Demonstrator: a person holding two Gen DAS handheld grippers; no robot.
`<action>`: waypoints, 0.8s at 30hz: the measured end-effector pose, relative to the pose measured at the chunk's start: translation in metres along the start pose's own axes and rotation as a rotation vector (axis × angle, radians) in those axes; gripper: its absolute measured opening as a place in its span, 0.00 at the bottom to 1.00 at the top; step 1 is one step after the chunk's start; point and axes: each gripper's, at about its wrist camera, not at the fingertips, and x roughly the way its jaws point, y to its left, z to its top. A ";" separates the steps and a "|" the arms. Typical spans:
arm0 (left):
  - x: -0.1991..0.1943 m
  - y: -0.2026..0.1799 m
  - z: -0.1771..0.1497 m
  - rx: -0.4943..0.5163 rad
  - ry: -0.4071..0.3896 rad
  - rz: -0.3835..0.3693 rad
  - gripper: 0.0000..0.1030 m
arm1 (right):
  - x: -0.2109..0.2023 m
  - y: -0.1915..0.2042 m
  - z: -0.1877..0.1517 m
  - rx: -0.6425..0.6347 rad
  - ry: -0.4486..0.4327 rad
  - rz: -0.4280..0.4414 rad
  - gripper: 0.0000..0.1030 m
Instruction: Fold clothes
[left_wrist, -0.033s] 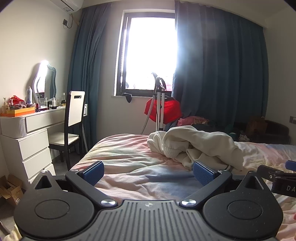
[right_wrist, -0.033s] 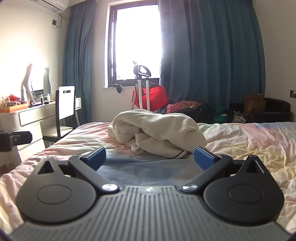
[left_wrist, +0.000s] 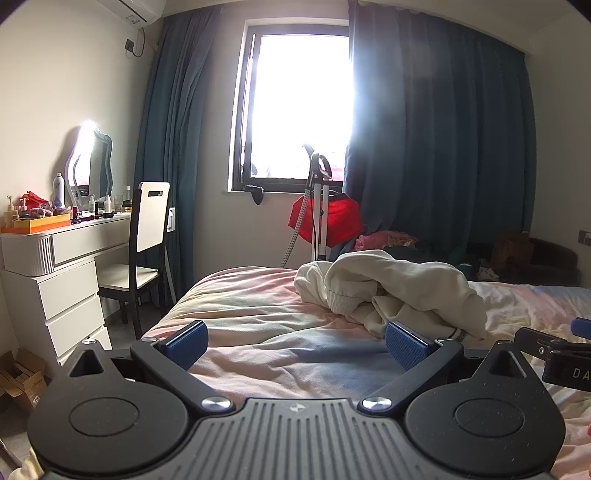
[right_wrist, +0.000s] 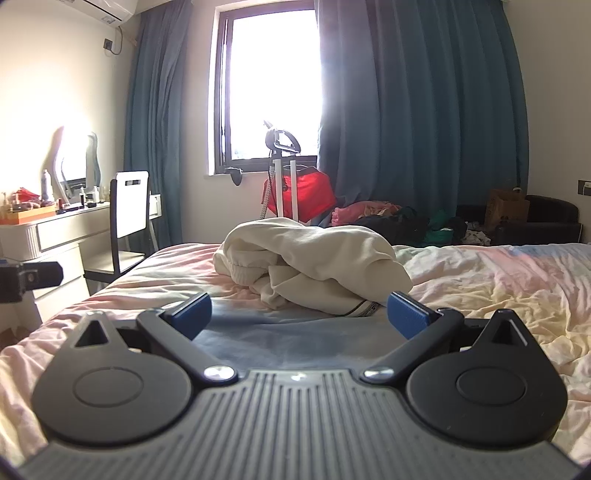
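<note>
A crumpled cream sweatshirt (left_wrist: 399, 291) lies in a heap on the bed (left_wrist: 258, 317); it also shows in the right wrist view (right_wrist: 314, 266). My left gripper (left_wrist: 295, 343) is open and empty, low over the bed, just short of the heap. My right gripper (right_wrist: 301, 314) is open and empty, also just in front of the heap; part of it shows at the right edge of the left wrist view (left_wrist: 554, 350). The left gripper shows at the left edge of the right wrist view (right_wrist: 26, 277).
A white dresser (left_wrist: 55, 273) with a mirror and bottles, and a chair (left_wrist: 144, 240), stand left of the bed. A garment steamer with a red item (left_wrist: 325, 218) stands under the window. Clothes and a dark sofa (right_wrist: 535, 218) lie beyond the bed.
</note>
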 end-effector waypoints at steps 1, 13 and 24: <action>0.000 0.000 0.000 0.002 -0.001 -0.001 1.00 | 0.000 0.000 0.000 0.000 -0.002 0.002 1.00; 0.003 0.001 -0.002 0.001 0.007 0.012 1.00 | -0.003 0.000 0.003 -0.002 -0.022 -0.003 1.00; 0.003 -0.001 -0.002 0.017 0.019 0.003 1.00 | -0.006 -0.005 0.002 0.018 -0.032 0.005 1.00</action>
